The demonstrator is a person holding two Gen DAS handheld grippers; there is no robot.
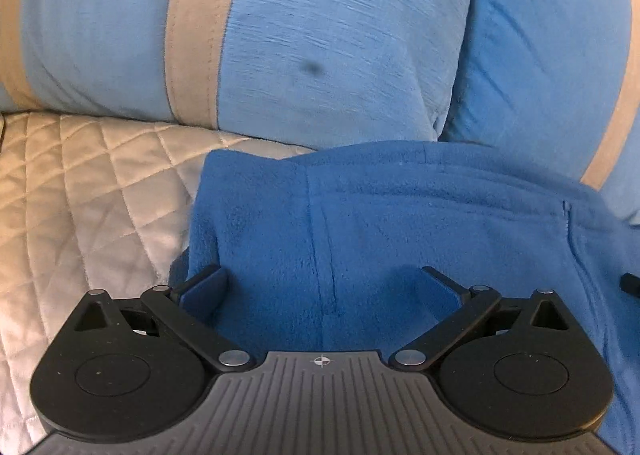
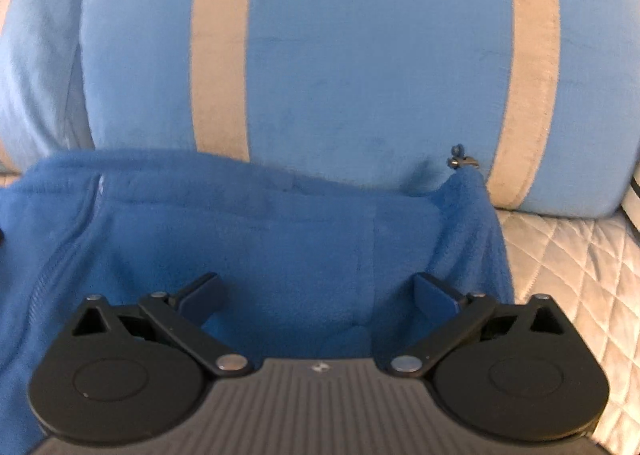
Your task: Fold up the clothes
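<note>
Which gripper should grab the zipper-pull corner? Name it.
Right. The zipper pull shows only ahead of the open right gripper; the left gripper, also open, faces the fleece garment's opposite edge.

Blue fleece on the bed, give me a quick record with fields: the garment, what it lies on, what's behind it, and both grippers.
garment: blue fleece garment, lying spread, with a metal zipper pull at its far right corner
surface: beige quilted bedspread
behind: light blue pillows with beige stripes
left gripper: open, fingers wide apart over the fleece, near its left edge
right gripper: open, over the fleece, near its right edge
fold state: cannot tell
</note>
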